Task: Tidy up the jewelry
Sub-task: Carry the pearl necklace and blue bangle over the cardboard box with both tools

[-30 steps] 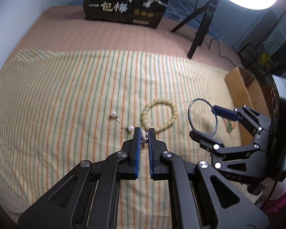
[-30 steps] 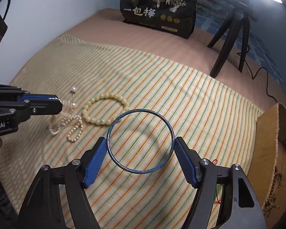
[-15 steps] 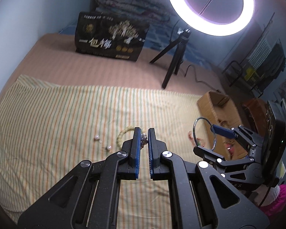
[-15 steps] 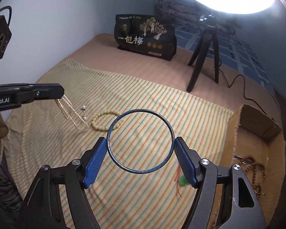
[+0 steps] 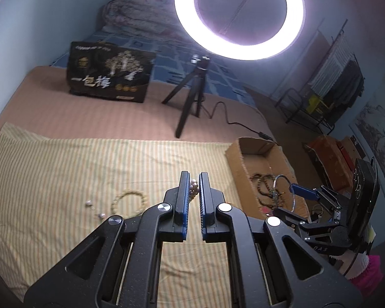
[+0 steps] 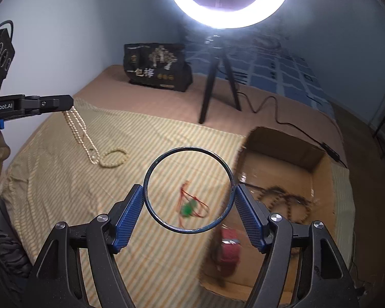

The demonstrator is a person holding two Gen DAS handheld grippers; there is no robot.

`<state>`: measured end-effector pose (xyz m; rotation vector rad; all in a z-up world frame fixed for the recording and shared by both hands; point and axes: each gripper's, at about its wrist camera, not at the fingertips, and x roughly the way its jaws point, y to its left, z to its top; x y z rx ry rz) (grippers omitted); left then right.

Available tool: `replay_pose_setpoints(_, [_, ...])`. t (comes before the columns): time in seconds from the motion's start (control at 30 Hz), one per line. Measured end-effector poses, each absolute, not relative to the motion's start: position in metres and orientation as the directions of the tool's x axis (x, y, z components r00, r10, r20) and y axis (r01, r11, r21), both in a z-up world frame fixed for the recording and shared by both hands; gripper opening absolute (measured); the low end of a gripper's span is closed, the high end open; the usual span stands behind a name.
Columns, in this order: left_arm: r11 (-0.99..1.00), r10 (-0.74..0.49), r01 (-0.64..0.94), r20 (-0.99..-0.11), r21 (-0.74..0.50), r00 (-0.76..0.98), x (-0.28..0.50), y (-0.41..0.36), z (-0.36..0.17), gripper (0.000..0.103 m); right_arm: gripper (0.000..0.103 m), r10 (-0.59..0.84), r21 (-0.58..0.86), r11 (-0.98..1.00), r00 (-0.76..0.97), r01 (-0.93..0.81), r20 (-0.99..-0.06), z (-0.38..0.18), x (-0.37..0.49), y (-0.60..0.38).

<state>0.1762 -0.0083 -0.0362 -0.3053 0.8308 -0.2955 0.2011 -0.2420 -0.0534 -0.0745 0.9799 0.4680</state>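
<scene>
We carry the pearl necklace (image 6: 82, 135) pinched in the left gripper (image 5: 193, 179) and the bangle (image 6: 188, 189) braced between the right gripper (image 6: 188, 217) fingers; next, release both over the cardboard box (image 6: 318, 159).

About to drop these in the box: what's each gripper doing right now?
Left gripper: closed on the pearl necklace.
Right gripper: closed on the blue bangle.
</scene>
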Motion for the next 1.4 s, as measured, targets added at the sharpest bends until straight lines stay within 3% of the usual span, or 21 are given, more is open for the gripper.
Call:
replay_pose_setpoints(0.77, [0.868, -0.496, 0.357, -0.631, -0.345, 0.597, 0.219, -0.159, -0.018, 0.005, 0.072, 0.259, 0.143, 0.95, 0.45, -0.276, -0.854, -0.072, 0.187, -0.343])
replay_pose_setpoints(1.4, [0.873, -0.476, 0.378, -0.704, -0.308, 0.527, 0.257, -0.22, -0.07, 0.005, 0.072, 0.263, 0.175, 0.952, 0.379, -0.25, -0.887, -0.103, 0.2, -0.356])
